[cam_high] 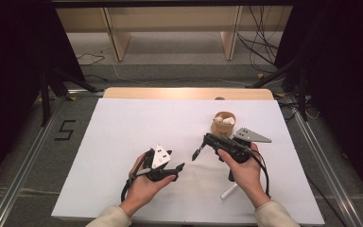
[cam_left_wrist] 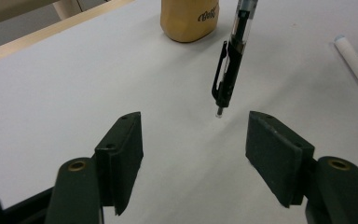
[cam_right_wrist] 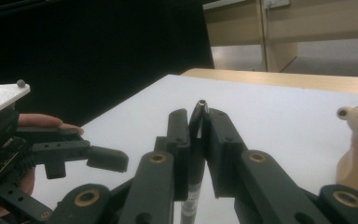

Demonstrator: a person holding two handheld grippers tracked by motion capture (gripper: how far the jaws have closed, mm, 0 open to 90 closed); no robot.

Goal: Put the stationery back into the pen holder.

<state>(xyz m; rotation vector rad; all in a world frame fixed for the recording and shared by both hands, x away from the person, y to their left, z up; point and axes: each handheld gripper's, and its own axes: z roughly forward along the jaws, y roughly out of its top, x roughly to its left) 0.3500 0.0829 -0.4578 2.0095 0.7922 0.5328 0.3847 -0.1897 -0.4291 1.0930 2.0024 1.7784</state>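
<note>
Pen (cam_left_wrist: 228, 70) clamped in right gripper (cam_right_wrist: 195, 140); left gripper (cam_left_wrist: 193, 158) open.

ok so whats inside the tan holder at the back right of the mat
A small bear figure and something white beside it poke above the rim of the tan holder. Whatever sits deeper is hidden by its wall. The right gripper holds a pen in front of it.

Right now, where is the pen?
The pen is clamped in the right gripper, right of table centre, tip pointing toward the open left gripper, with the bear-shaped holder behind it.
</note>
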